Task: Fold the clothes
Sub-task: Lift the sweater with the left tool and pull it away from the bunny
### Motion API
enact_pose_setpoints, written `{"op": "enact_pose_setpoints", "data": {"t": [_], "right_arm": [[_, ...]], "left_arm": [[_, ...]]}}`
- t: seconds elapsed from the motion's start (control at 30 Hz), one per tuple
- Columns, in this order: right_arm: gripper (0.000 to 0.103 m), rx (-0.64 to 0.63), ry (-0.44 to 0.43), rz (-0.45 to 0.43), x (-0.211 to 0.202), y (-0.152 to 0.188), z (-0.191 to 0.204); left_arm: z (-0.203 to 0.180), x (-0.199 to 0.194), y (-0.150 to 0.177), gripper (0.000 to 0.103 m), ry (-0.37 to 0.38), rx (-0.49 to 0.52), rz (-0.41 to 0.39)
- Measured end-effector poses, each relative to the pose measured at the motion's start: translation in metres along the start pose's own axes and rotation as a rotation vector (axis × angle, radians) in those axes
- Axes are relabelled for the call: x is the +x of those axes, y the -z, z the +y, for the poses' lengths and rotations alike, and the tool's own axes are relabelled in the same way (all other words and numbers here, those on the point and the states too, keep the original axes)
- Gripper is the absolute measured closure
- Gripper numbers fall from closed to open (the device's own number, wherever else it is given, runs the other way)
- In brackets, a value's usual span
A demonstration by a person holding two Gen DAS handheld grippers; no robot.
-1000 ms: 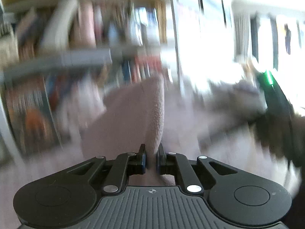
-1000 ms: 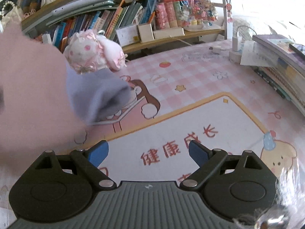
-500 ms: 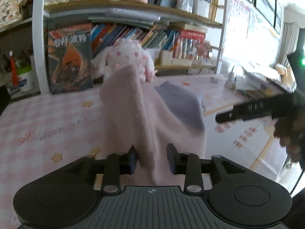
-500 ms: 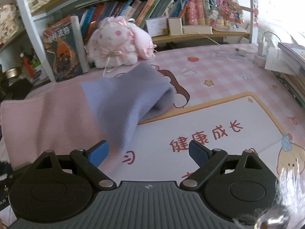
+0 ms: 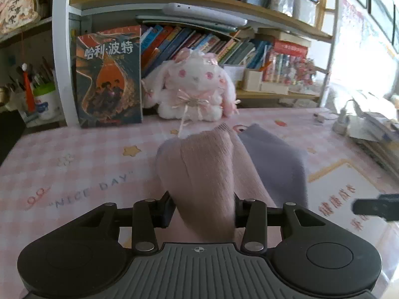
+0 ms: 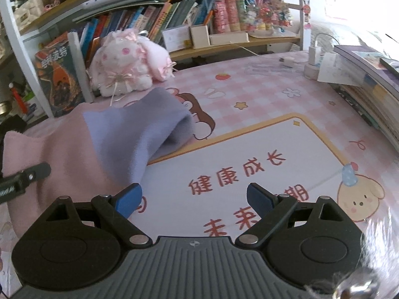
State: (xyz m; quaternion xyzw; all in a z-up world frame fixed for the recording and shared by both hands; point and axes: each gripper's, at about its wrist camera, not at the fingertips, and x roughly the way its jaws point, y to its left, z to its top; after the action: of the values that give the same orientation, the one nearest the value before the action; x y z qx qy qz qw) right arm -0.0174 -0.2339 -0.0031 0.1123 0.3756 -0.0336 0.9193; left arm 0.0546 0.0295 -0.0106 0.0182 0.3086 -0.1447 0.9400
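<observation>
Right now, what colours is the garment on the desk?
The garment is pale pink with a lavender-purple end section, clearest in the right wrist view.

Plush bunny [image 5: 197, 87] beside upright book [image 5: 109, 77], bookshelf [image 6: 154, 25] behind, pink checked mat [image 6: 261, 87]

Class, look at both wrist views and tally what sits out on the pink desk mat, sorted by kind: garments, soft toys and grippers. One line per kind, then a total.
Garments: 1, the pink and lilac garment, lying on the mat.
Soft toys: 1, the bunny.
Grippers: 2, the left gripper and the right gripper.
Total: 4
</observation>
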Motion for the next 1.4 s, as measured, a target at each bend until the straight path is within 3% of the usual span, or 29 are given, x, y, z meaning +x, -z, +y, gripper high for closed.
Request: {"op": "enact_pose_setpoints", "data": {"t": [0.07,0.1,0.2,0.27,0.3,0.4,0.5,0.57,0.67,0.8,1.13,1.4], "right_arm": [[0.012,0.003,0.002,-0.002,0.000,0.000,-0.001],[0.012,0.003,0.002,-0.002,0.000,-0.001,-0.002],[0.012,0.004,0.000,-0.005,0.000,-0.002,-0.002],[0.012,0.004,-0.001,-0.009,0.000,-0.003,-0.003],[0.012,0.004,0.001,-0.015,0.000,-0.004,-0.003],[0.012,0.025,0.044,-0.062,-0.006,-0.009,-0.008],[0.012,0.081,0.103,-0.101,-0.010,-0.015,-0.020],[0.012,0.116,0.132,-0.114,-0.012,-0.018,-0.029],[0.012,0.130,0.137,-0.104,-0.011,-0.018,-0.034],[0.012,0.112,0.120,-0.076,-0.008,-0.013,-0.031],[0.012,0.027,0.013,-0.017,0.006,-0.014,0.004],[0.012,0.003,-0.094,0.040,0.021,-0.020,0.019]], "left_arm": [[0.000,0.006,-0.006,0.072,-0.016,0.007,-0.002],[0.000,0.008,-0.009,0.092,-0.027,0.016,-0.004],[-0.005,0.017,-0.020,0.096,-0.112,0.084,-0.021],[-0.011,0.003,-0.036,0.096,-0.124,0.081,-0.124],[-0.017,-0.012,-0.041,0.096,-0.071,0.099,-0.194],[-0.038,-0.057,-0.046,0.096,0.189,0.216,-0.369],[-0.052,-0.075,-0.026,0.095,0.451,0.388,-0.343],[-0.049,-0.065,-0.005,0.095,0.508,0.413,-0.207],[-0.035,-0.051,0.029,0.095,0.447,0.403,-0.056],[-0.015,-0.057,0.054,0.089,0.384,0.315,0.011],[-0.010,-0.078,0.042,0.071,0.309,0.234,-0.026],[-0.015,-0.098,0.047,0.048,0.227,0.217,-0.044]]}}
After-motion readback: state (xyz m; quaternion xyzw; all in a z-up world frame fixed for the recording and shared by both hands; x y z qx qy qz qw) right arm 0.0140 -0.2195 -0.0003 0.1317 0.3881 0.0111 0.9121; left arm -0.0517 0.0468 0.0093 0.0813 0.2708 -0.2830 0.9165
